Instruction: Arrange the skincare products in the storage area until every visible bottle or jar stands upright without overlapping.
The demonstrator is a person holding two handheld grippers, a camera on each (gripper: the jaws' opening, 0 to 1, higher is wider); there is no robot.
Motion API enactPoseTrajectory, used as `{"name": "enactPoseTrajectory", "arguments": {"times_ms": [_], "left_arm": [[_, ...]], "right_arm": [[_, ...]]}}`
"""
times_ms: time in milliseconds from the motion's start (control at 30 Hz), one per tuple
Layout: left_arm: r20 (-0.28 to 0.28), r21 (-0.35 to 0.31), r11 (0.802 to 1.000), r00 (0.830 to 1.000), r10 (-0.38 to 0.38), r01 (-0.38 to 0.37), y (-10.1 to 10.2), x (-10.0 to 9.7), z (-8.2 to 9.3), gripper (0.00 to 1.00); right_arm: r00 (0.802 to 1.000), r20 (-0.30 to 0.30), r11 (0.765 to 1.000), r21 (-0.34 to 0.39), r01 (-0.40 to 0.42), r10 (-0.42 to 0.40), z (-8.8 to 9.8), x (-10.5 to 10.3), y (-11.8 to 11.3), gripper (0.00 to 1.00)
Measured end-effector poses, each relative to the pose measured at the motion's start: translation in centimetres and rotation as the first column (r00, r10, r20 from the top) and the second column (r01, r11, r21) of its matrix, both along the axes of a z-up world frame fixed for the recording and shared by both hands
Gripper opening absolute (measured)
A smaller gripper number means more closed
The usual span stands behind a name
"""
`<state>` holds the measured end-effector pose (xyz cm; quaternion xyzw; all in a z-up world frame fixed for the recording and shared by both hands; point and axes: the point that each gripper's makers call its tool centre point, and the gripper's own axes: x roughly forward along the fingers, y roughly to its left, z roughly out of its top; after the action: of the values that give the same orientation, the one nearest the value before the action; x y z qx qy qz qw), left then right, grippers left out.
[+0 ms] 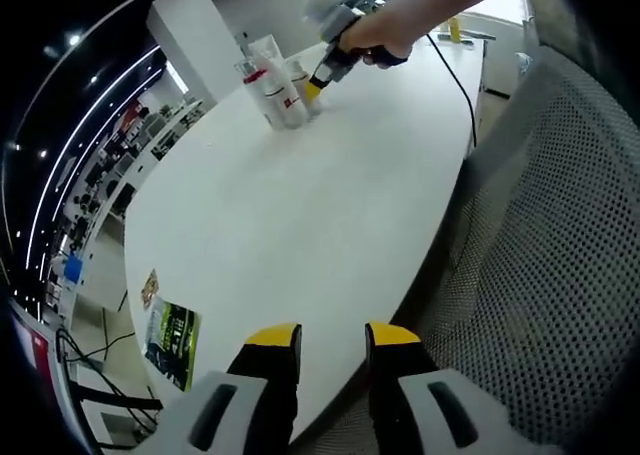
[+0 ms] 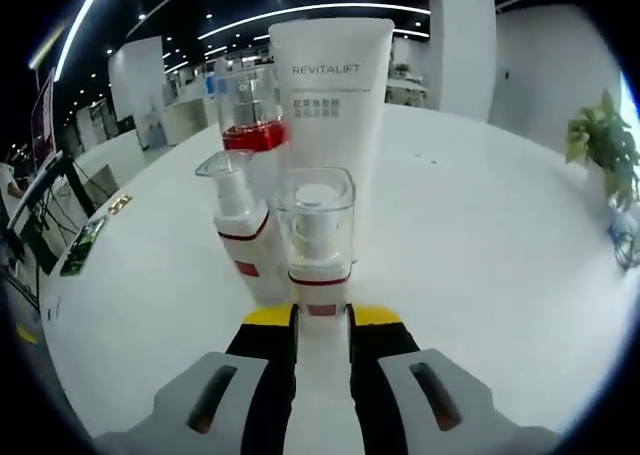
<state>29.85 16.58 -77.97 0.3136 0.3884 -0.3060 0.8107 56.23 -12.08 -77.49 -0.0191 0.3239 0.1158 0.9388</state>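
Note:
My right gripper (image 2: 322,320) is shut on a white bottle with a clear square cap (image 2: 316,230), upright on the white table (image 2: 480,255). Just left of it stands a small white pump bottle (image 2: 238,225). Behind them stand a tall white REVITALIFT tube (image 2: 328,105) and a clear bottle with a red band (image 2: 250,115). In the left gripper view the same cluster of products (image 1: 272,90) stands at the table's far end, with the right gripper (image 1: 314,87) against it, held by a hand (image 1: 385,30). My left gripper (image 1: 333,340) hangs open over the table's near edge, holding nothing.
A grey mesh chair (image 1: 560,255) stands close on the right of the table edge. A black cable (image 1: 455,70) runs across the far end of the table. A green booklet (image 1: 172,340) lies below the table's left side. A potted plant (image 2: 605,145) stands at the right.

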Motion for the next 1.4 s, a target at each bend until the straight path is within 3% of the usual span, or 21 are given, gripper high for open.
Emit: {"name": "enactPoseTrajectory", "arguments": {"times_ms": [533, 733, 967, 1100, 1200, 1300, 1400], "left_arm": [[-0.006, 0.004, 1.000, 1.000, 0.013, -0.013, 0.3, 0.0, -0.1, 0.26], [-0.001, 0.005, 1.000, 1.000, 0.016, -0.016, 0.3, 0.1, 0.0, 0.25], [0.008, 0.004, 1.000, 1.000, 0.019, -0.019, 0.4, 0.2, 0.1, 0.25], [0.008, 0.005, 1.000, 1.000, 0.018, -0.018, 0.3, 0.2, 0.1, 0.25], [0.007, 0.006, 1.000, 1.000, 0.021, -0.021, 0.4, 0.2, 0.1, 0.25], [0.008, 0.009, 1.000, 1.000, 0.029, -0.029, 0.6, 0.3, 0.1, 0.25], [-0.004, 0.014, 0.999, 0.999, 0.034, -0.034, 0.7, 0.2, -0.1, 0.25]], "right_arm": [[0.998, 0.007, 0.996, 0.062, 0.060, -0.060, 0.5, 1.2, 0.3, 0.18], [0.999, 0.035, 0.998, 0.046, 0.037, -0.038, 1.2, 1.4, 0.6, 0.21], [0.999, 0.037, 1.000, -0.002, -0.018, 0.018, 0.9, 0.2, 0.8, 0.21], [1.000, 0.026, 1.000, -0.009, -0.005, 0.005, 0.7, -0.1, 0.1, 0.21], [1.000, 0.027, 1.000, 0.020, 0.016, -0.017, 1.1, -0.6, -0.2, 0.21], [0.999, 0.041, 0.994, 0.103, 0.031, -0.036, 1.7, -1.6, 0.6, 0.21], [0.999, 0.047, 0.991, 0.133, -0.018, 0.011, 2.0, -3.7, 2.1, 0.21]]}}
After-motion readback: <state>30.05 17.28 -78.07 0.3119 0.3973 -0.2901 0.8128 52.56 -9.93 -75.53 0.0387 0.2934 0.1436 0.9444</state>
